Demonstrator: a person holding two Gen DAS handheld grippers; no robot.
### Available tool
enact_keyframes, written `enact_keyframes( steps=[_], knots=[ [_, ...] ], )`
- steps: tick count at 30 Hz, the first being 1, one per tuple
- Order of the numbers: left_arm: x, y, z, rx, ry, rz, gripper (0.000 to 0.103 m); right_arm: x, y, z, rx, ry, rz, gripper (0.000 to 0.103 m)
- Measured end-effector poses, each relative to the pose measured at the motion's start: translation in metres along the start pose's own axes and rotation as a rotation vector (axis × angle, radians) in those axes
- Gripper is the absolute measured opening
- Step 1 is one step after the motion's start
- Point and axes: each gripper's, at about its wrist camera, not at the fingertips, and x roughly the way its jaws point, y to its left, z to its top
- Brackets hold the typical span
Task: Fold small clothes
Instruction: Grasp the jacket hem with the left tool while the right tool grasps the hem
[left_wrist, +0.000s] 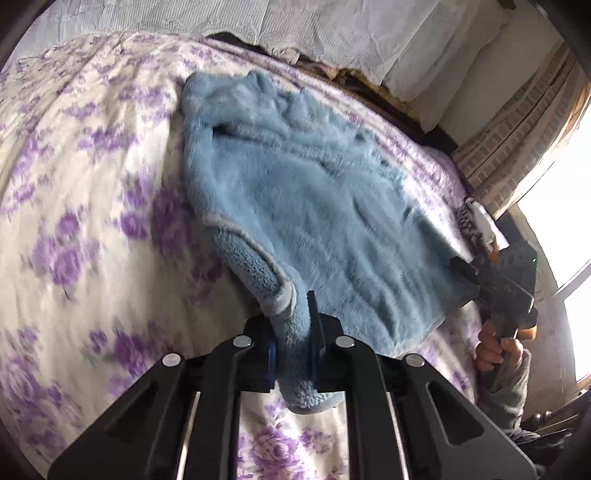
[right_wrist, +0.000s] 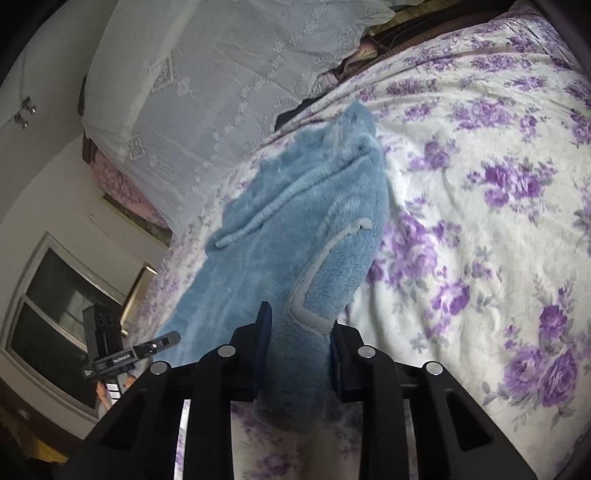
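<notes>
left tongs (left_wrist: 293, 332) clamped on a corner of the blue fleece garment (left_wrist: 314, 192); right tongs (right_wrist: 295, 343) clamped on another corner; garment spread on the bed (left_wrist: 92, 147)

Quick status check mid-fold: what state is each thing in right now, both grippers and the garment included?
Left gripper: shut on the blue fleece garment's near edge.
Right gripper: shut on the blue fleece garment, by a grey-trimmed edge.
Blue fleece garment: spread on the bed, near edge lifted, not yet folded.
Floral bedspread: lying under the garment.
Lace cover: draped over something beyond the bed.
</notes>
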Motion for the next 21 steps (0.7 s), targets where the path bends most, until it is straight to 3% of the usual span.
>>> enact_keyframes(
  steps=[14,21],
  knots=[
    [-0.013,-0.02,0.06,0.059,-0.073,0.034,0.011,0.002,0.049,0.053,-0.045,-0.044,0.028,0.022],
    [-0.013,-0.018,0.102,0.043,-0.123,0.05,0.011,0.013,0.049,0.088,0.052,-0.097,0.083,0.019]
  ],
)
